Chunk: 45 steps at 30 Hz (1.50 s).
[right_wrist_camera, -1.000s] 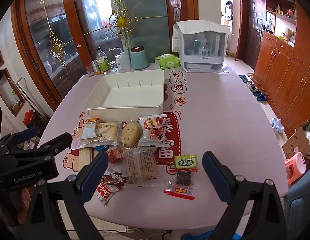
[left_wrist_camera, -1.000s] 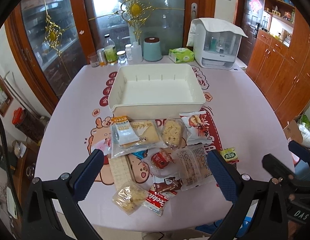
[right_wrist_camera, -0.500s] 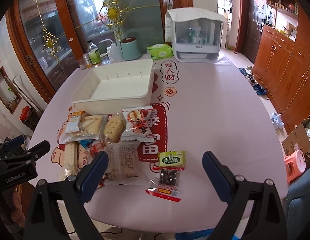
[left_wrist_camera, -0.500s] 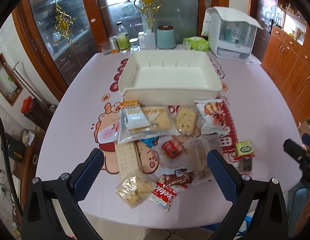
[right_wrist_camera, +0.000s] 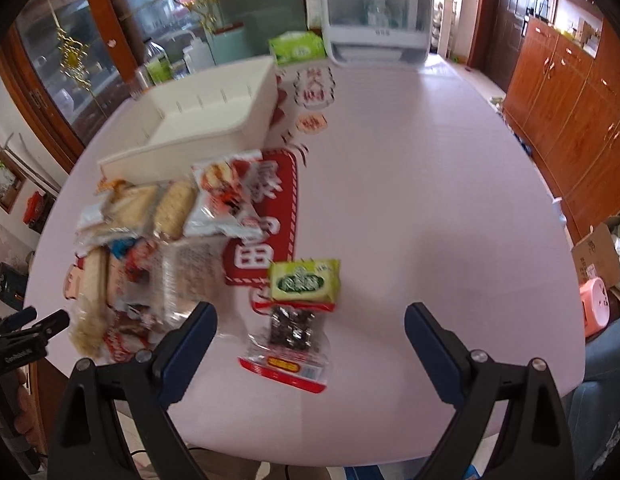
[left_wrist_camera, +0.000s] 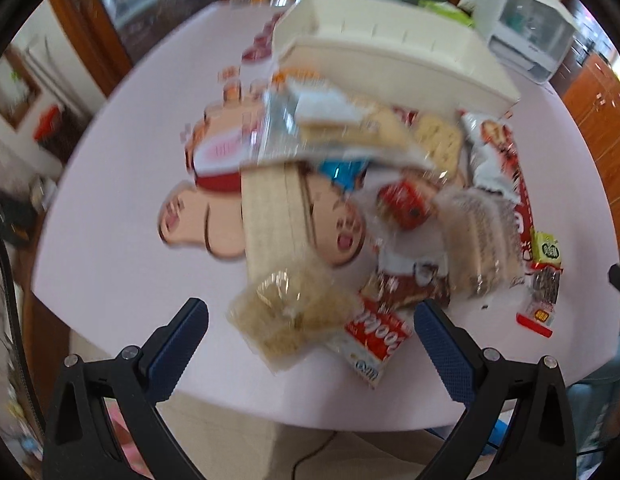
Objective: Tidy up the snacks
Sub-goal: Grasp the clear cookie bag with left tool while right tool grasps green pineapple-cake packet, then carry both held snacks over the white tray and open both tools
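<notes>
Snacks (left_wrist_camera: pixel 350 216) lie heaped on the pink desk (left_wrist_camera: pixel 121 208) in the left wrist view, just in front of the white bin (left_wrist_camera: pixel 390 60), and the left hand-held gripper (left_wrist_camera: pixel 310 336) hangs wide open and empty over a clear pack of pale crackers (left_wrist_camera: pixel 289 320) at the desk's near edge. In the right wrist view the right hand-held gripper (right_wrist_camera: pixel 310 340) is likewise spread open with nothing in it, above a green packet (right_wrist_camera: pixel 303 282) and a dark red-edged packet (right_wrist_camera: pixel 291 340) lying apart from the main pile (right_wrist_camera: pixel 157 232).
</notes>
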Available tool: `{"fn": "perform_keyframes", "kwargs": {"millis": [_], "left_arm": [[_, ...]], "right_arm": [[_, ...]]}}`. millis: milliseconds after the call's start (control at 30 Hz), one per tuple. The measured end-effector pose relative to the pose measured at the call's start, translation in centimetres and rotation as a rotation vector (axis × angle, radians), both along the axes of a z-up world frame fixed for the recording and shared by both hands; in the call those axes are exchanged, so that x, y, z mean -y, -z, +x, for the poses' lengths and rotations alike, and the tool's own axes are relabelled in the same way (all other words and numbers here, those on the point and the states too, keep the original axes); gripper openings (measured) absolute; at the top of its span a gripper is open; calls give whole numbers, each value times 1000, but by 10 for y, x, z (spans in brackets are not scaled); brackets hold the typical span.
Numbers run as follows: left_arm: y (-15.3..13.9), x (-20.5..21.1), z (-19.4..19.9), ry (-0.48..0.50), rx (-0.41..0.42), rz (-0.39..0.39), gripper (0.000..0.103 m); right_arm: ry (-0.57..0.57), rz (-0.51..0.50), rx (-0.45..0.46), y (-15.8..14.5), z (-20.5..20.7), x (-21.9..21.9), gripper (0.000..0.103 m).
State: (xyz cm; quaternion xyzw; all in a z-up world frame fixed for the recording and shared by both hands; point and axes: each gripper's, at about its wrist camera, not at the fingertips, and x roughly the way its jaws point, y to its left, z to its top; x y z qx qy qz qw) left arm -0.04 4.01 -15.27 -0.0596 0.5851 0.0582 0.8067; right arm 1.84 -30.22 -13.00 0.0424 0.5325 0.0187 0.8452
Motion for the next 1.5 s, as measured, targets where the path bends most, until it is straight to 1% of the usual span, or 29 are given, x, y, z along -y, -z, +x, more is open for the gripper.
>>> {"fn": "perform_keyframes", "kwargs": {"millis": [100, 167, 367, 500, 633, 733, 800, 900, 933, 967, 1000, 1033, 1067, 1100, 1167, 1200, 1233, 1300, 1400, 1467, 1500], "left_arm": [[17, -10, -2, -36, -36, -60, 102], [26, -14, -3, -55, -52, -78, 102], [46, -23, -2, -86, -93, -108, 102], [54, -40, 2, -153, -96, -187, 102], [59, -52, 10, -226, -103, -241, 102], [66, -58, 17, -273, -124, -283, 102], [73, -59, 19, -302, -142, -294, 102], [80, -58, 19, -323, -175, -292, 102], [82, -58, 19, -327, -181, -288, 102], [86, -59, 18, -332, -187, -283, 100], [90, -61, 17, -340, -196, -285, 99], [93, -64, 15, -345, -200, -299, 96], [96, -65, 15, -350, -206, -320, 90], [97, -66, 16, -357, -207, -320, 89], [94, -74, 9, -354, -202, -310, 77], [94, -75, 9, -350, -201, -307, 75], [93, -77, 9, -350, -200, -313, 73], [89, -78, 8, -352, -192, -324, 71], [82, -81, 6, -352, -172, -299, 69], [70, -85, 1, -349, -152, -282, 69], [59, -87, 0, -344, -130, -270, 69]], "right_arm": [[8, 14, -60, 20, 4, 2, 95], [3, 17, -77, 29, 6, 0, 94], [-21, -24, -102, 50, 19, -7, 92], [-26, -30, -114, 62, 31, -9, 92], [-29, -22, -139, 75, 41, -10, 91], [-39, -27, -155, 82, 46, -14, 90], [-45, -35, -164, 86, 51, -16, 88], [-48, -42, -190, 94, 56, -19, 81], [-53, -38, -199, 96, 56, -20, 75], [-58, -43, -207, 98, 57, -22, 70], [-65, -39, -211, 100, 57, -23, 68], [-72, -25, -215, 101, 57, -23, 63], [-77, -13, -219, 102, 58, -24, 59], [-79, -15, -218, 102, 58, -24, 58], [-88, -24, -209, 102, 58, -26, 54], [-95, -23, -201, 100, 58, -26, 53], [-99, -15, -197, 100, 59, -26, 48], [-106, 22, -198, 98, 59, -24, 47], [-107, 58, -192, 96, 61, -22, 47], [-109, 86, -182, 93, 61, -19, 47], [-110, 98, -173, 89, 60, -15, 47]]}}
